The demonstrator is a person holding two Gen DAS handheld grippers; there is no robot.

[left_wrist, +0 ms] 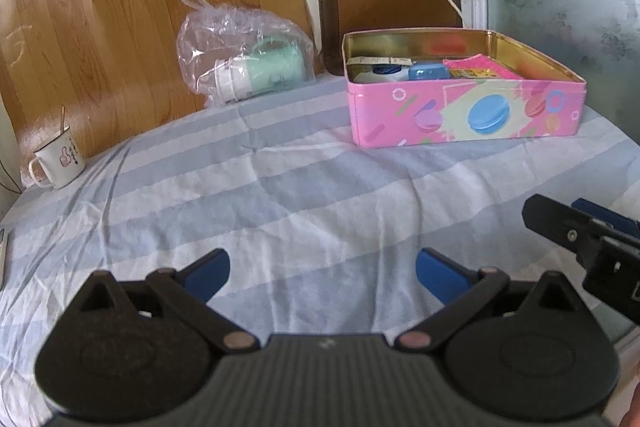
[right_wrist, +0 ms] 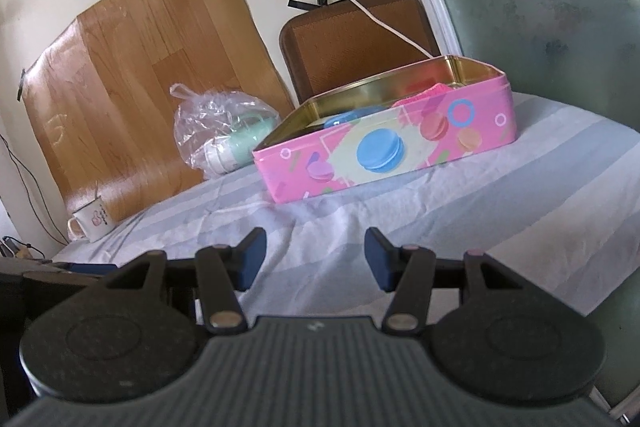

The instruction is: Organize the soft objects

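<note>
Wrinkled blue-and-white striped cloth [left_wrist: 280, 195] covers the table. At its far side sits a glossy pink rectangular tin [left_wrist: 464, 115], lid off, gold-lined, holding a soft pink cloth [left_wrist: 480, 67]. Left gripper [left_wrist: 322, 271] and right gripper [right_wrist: 316, 259] both gape, empty.

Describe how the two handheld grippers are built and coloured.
Both match. The left gripper and right gripper each have a grey ribbed body, two round black discs, black linkage arms with silvery pivot pins, and blue pads on the fingers. No cables, sleeves or markings show.
</note>
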